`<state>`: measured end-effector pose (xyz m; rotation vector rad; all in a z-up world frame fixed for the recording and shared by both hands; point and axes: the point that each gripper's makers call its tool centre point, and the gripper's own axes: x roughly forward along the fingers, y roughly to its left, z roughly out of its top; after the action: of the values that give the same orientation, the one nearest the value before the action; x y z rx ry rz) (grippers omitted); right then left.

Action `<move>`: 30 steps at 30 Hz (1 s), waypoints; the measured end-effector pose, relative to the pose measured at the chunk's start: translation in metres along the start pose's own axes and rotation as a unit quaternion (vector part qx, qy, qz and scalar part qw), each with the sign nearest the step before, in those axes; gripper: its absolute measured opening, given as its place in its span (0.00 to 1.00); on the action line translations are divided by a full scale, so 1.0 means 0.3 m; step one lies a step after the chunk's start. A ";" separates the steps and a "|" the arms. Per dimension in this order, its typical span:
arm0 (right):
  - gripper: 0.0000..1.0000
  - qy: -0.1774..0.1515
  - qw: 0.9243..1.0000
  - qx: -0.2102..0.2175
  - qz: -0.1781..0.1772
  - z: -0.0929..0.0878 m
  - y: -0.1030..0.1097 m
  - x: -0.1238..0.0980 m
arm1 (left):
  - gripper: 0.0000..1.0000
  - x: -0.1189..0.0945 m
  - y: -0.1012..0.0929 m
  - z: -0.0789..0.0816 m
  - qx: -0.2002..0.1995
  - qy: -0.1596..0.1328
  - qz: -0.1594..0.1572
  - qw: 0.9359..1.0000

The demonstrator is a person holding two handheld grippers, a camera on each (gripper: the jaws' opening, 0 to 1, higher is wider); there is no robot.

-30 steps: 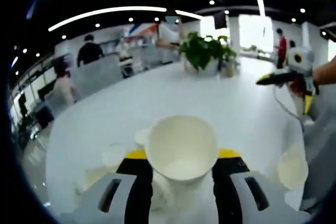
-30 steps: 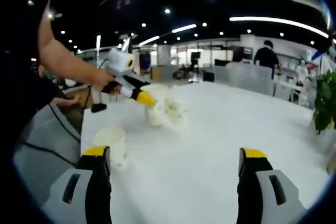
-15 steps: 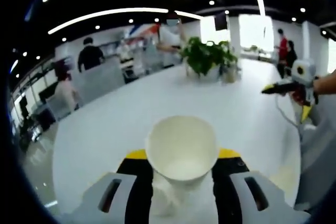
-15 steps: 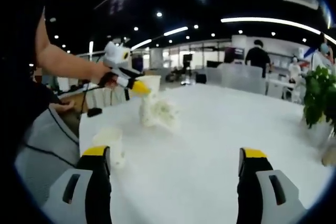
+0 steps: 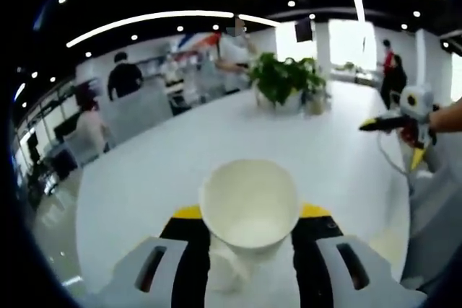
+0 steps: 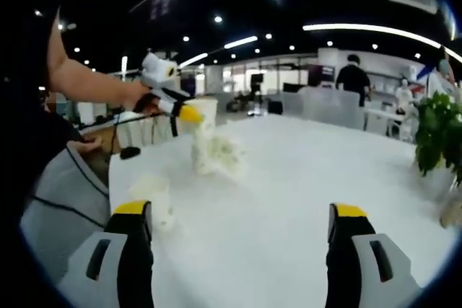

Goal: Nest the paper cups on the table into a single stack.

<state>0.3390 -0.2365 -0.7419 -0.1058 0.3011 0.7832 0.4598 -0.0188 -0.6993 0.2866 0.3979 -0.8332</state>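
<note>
The left gripper (image 5: pixel 249 232) pinches a paper cup (image 5: pixel 249 203) between its jaws, held up over the cup stack (image 6: pixel 213 153) to drop in. The right gripper (image 6: pixel 242 239) waits, jaws spread wide above the worktop (image 6: pixel 303 178); a lone cup (image 6: pixel 153 196) sits just beyond its left jaw.

Open-plan office: dark ceiling with round spot lights and curved strip lights (image 5: pixel 144 18), large white table (image 5: pixel 180 149), green potted plant (image 5: pixel 285 76), bright window (image 5: pixel 350 45).
</note>
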 end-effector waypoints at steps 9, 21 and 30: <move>1.00 0.002 1.000 -0.003 0.001 -0.013 0.008 -0.018 | 0.42 -0.013 -0.055 0.038 0.009 -0.003 -0.014 1.000; 1.00 0.003 1.000 -0.007 0.000 -0.012 0.014 -0.036 | 0.42 -0.012 -0.136 0.073 0.020 -0.010 -0.043 0.999; 1.00 0.001 1.000 -0.006 -0.002 -0.009 0.009 -0.043 | 0.43 -0.023 -0.217 0.087 0.028 -0.011 -0.064 0.997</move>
<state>0.3277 -0.2439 -0.7404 -0.1195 0.2986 0.7819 0.4119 -0.0665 -0.6788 0.3055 0.3764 -0.9736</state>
